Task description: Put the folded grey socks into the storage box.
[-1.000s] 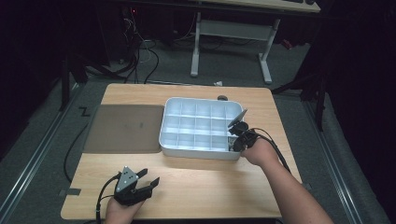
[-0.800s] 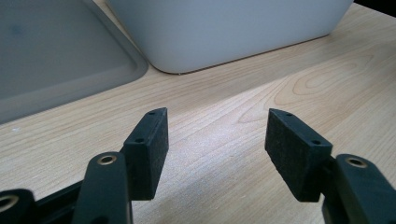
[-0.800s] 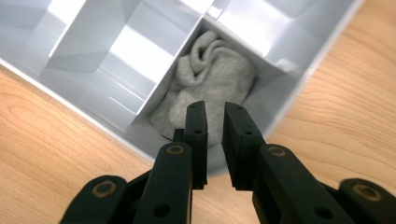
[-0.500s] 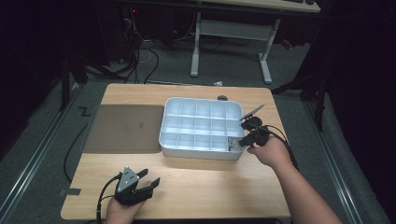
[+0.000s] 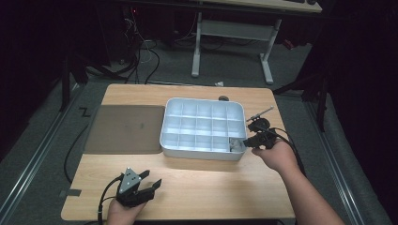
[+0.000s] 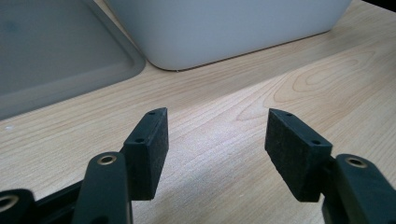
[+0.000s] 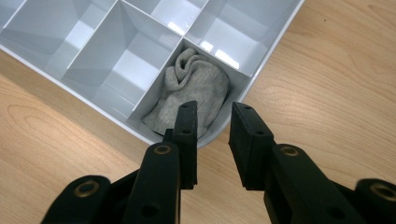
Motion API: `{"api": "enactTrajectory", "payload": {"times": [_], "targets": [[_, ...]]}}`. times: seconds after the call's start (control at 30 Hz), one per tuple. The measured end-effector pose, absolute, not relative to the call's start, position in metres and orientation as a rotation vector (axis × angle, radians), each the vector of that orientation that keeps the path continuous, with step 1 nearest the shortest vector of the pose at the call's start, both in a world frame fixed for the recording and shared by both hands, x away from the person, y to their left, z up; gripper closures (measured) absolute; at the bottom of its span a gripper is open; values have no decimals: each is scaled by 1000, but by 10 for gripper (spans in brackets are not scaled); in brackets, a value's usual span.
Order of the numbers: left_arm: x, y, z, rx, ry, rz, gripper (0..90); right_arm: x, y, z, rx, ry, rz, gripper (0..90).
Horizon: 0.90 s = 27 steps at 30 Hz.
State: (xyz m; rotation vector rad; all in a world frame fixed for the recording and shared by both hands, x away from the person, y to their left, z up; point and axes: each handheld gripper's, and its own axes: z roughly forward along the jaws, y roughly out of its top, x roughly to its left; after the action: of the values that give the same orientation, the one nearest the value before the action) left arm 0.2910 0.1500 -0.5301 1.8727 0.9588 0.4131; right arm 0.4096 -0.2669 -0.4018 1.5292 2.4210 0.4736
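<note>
**Grey cloth sits in the corner cell, tool let go**

Grey cloth [image 7: 194, 88] lies bunched in the corner compartment of the white tray [image 7: 116, 60], centre of the right gripper view. My right tool [image 7: 214, 128] has just been opening — nothing between its pads. Its left pad hangs over the tray rim; it could snag a fold and drag the cloth out. Cloth's long axis runs lower left to upper right. My left tool [image 6: 215, 140] rests released on the worktop [image 6: 280, 84].

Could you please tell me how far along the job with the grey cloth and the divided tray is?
Done: the grey cloth lies bunched in a corner compartment of the white tray. In hand: the right gripper has just been opening, nothing between its jaws. Left: the other compartments look empty; the left gripper waits open over the table.
</note>
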Motion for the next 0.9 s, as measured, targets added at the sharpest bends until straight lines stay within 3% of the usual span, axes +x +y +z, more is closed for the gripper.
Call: {"api": "enactTrajectory", "payload": {"times": [0.47,0.9], "targets": [[291,151,-531,1863,956,394,405,379,-276,-415,1470,2300,664,686],[294,152,-531,1849,962,408,403,340,-300,-449,1438,2173,891,602]]}}
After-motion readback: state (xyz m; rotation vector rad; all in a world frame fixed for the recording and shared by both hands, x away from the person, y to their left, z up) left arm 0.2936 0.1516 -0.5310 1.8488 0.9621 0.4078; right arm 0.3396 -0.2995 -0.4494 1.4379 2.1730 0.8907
